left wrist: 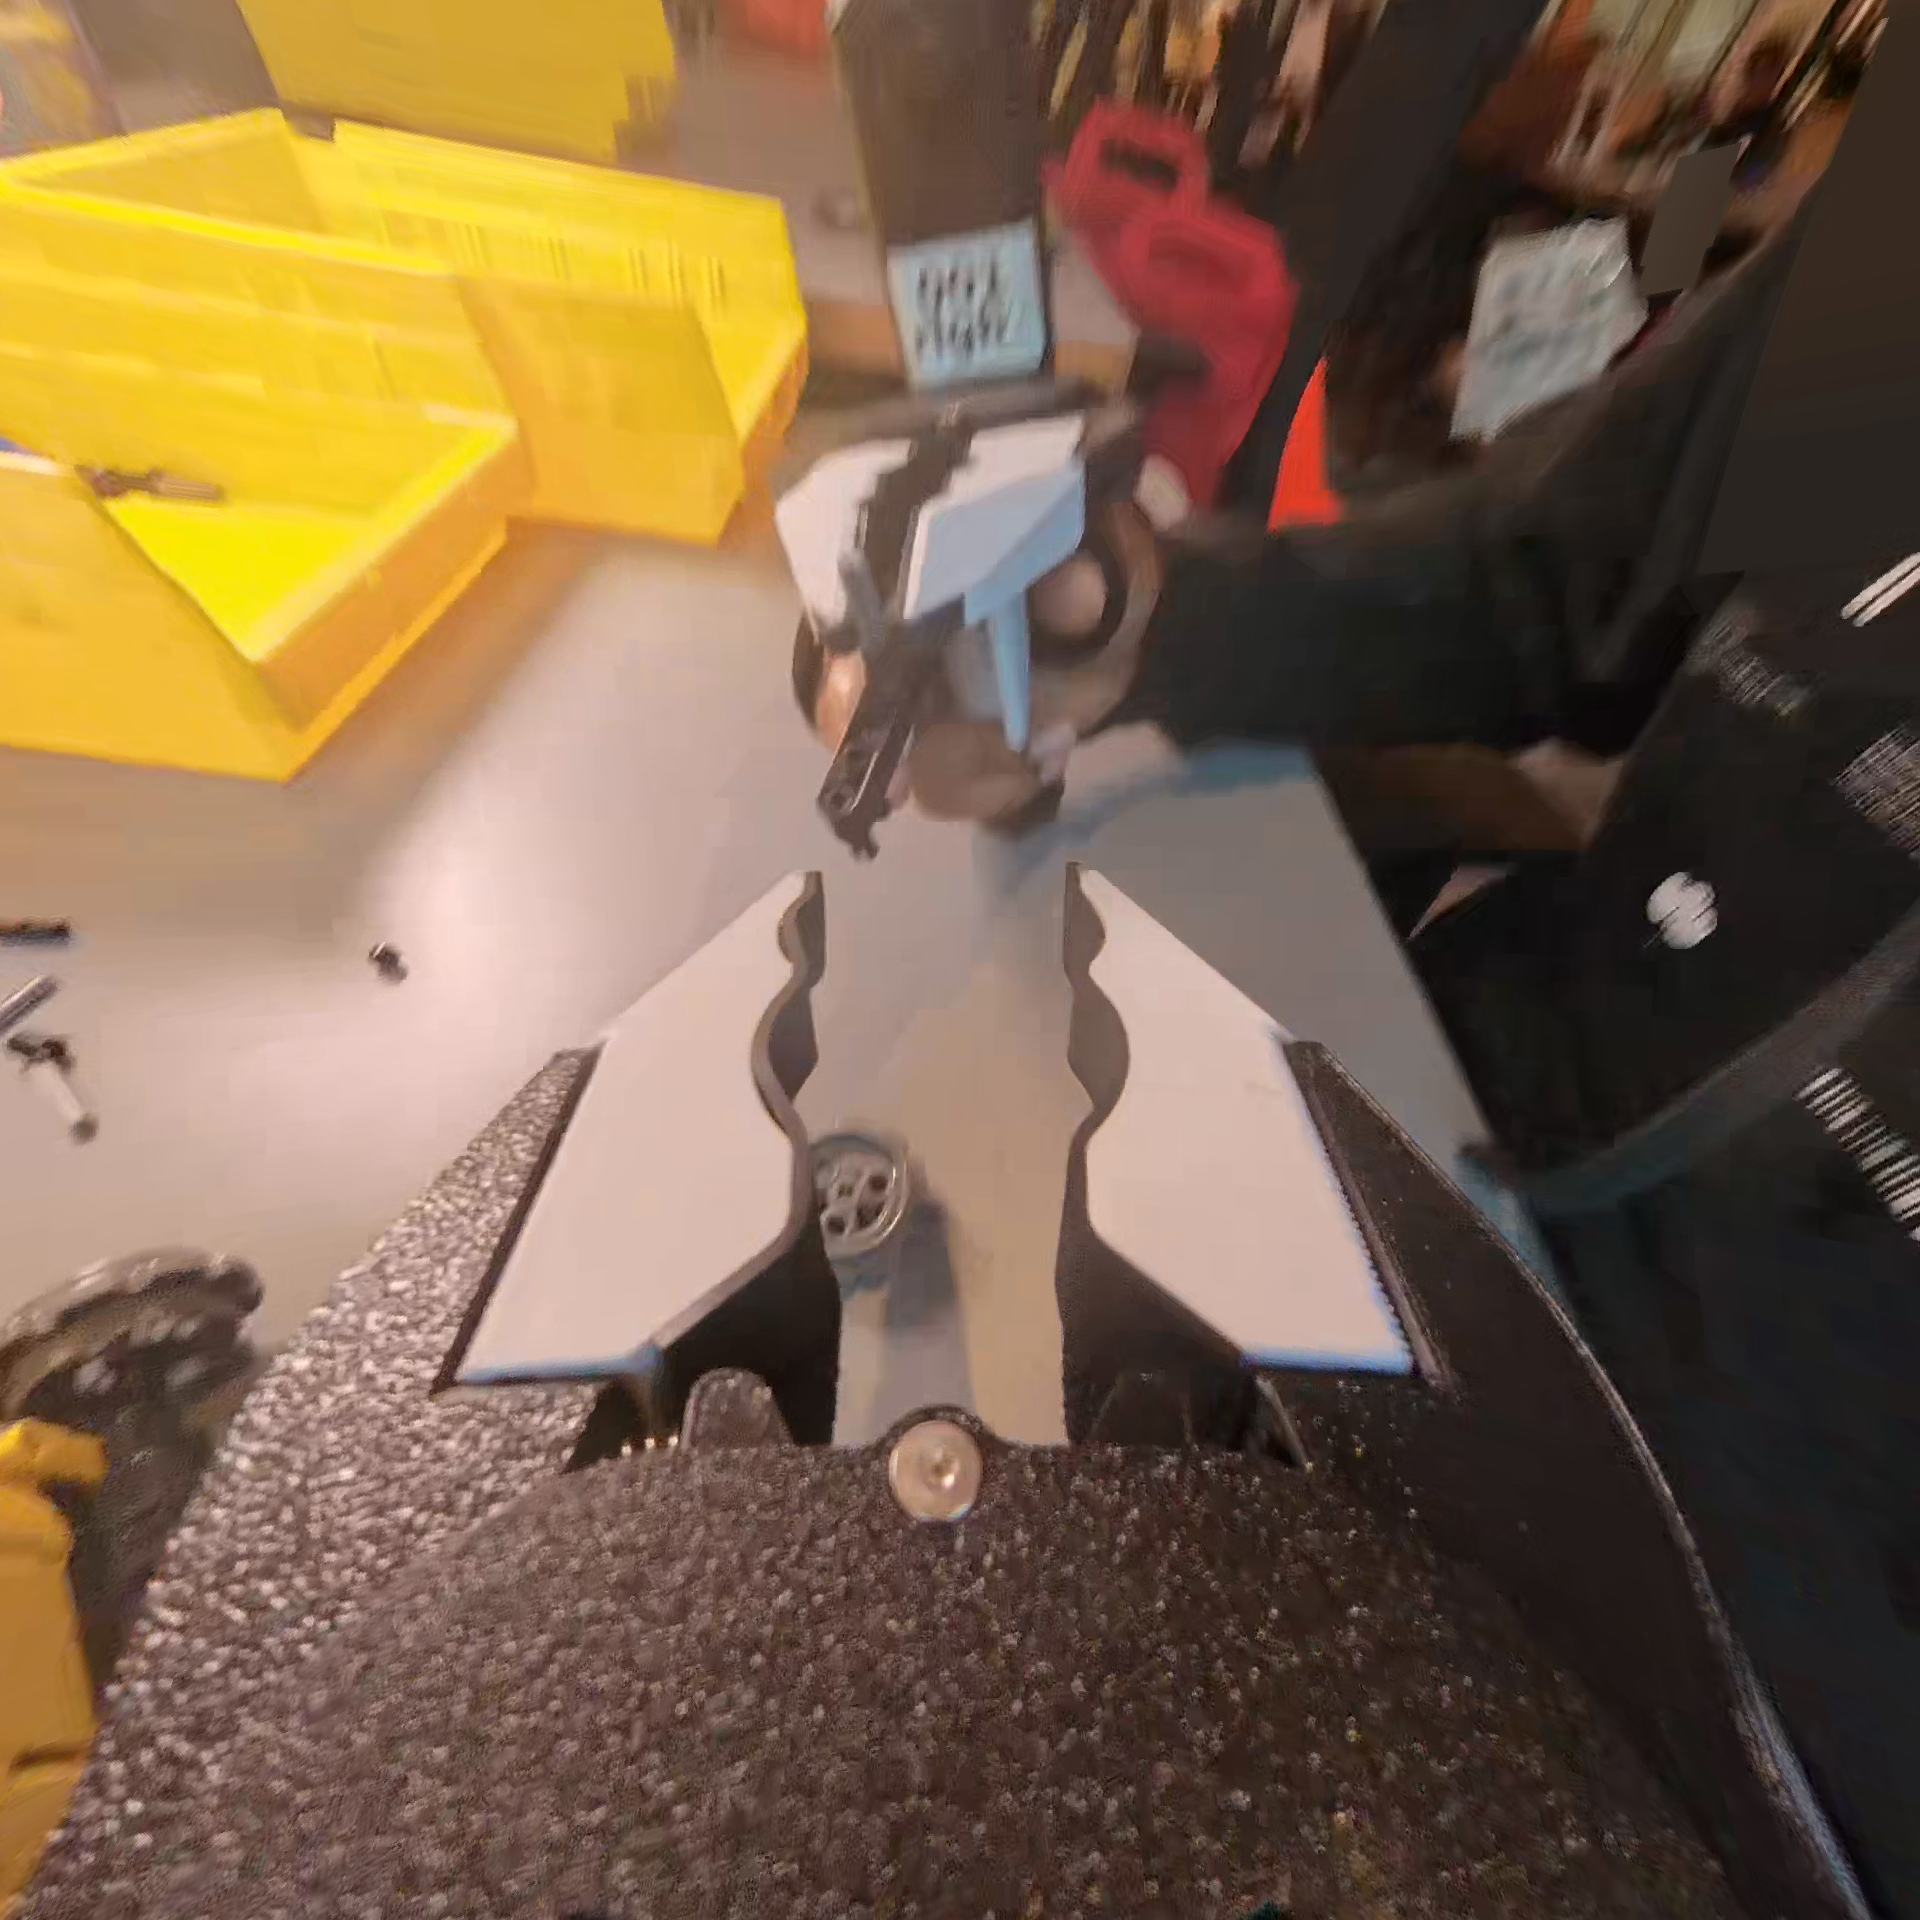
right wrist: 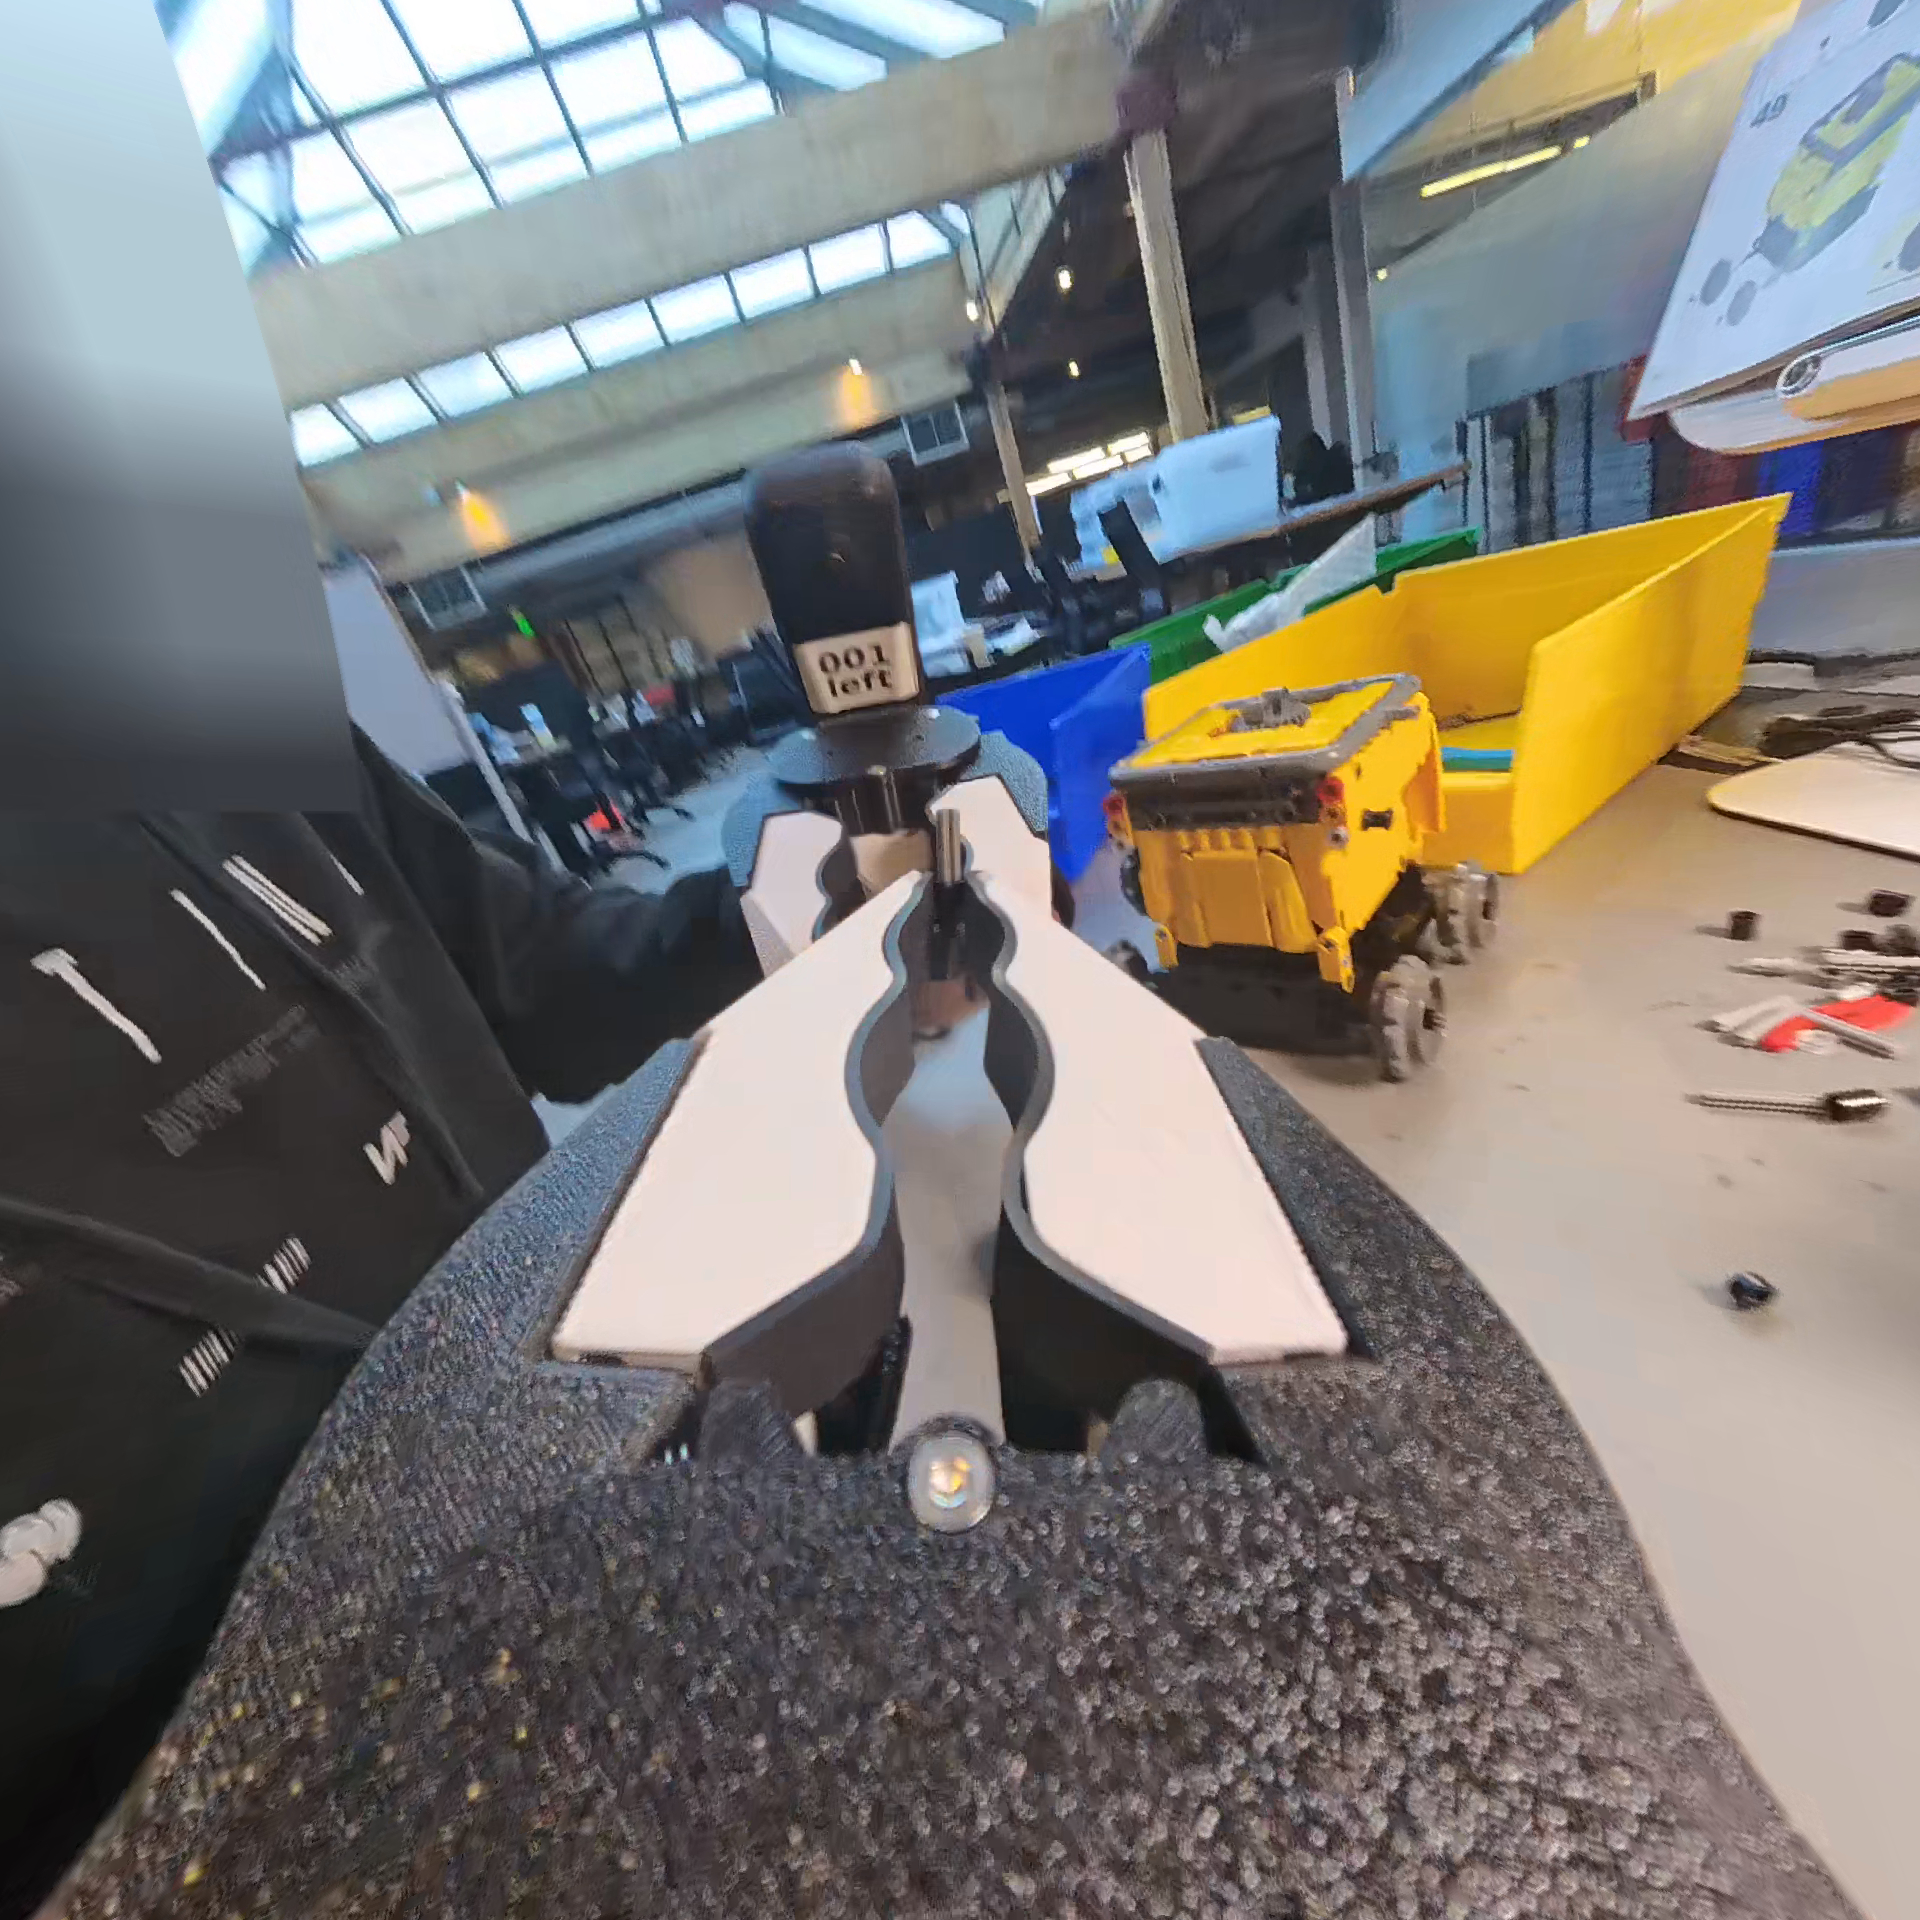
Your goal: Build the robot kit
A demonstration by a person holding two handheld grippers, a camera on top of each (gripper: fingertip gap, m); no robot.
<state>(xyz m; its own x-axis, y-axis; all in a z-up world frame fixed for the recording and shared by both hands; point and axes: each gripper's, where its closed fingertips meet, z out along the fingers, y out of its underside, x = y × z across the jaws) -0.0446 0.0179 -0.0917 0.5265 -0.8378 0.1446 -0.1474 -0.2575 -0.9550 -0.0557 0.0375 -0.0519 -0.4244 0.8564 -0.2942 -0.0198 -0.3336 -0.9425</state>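
My left gripper (left wrist: 943, 883) is open and empty, just above the grey table (left wrist: 520, 883). A small grey wheel hub (left wrist: 860, 1195) lies on the table between its fingers. My right gripper (right wrist: 940, 883) is shut on a thin black beam piece (right wrist: 945, 925) and holds it in the air. In the left wrist view the right gripper (left wrist: 883, 748) is tilted down, with the black beam (left wrist: 873, 727) sticking out just beyond my left fingertips. In the right wrist view the left gripper (right wrist: 894, 842) sits close behind the held piece, jaws apart.
A yellow brick-built vehicle (right wrist: 1288, 831) stands on the table beside a yellow bin (right wrist: 1621, 644) and a blue bin (right wrist: 1081, 727). Loose small parts (right wrist: 1829, 1008) lie at the right. More yellow bins (left wrist: 312, 416) stand far left. A person's dark sleeve (left wrist: 1455, 582) is close. An instruction booklet (right wrist: 1787, 208) is propped up. My right fingertips sit around 5 centimetres from my left ones.
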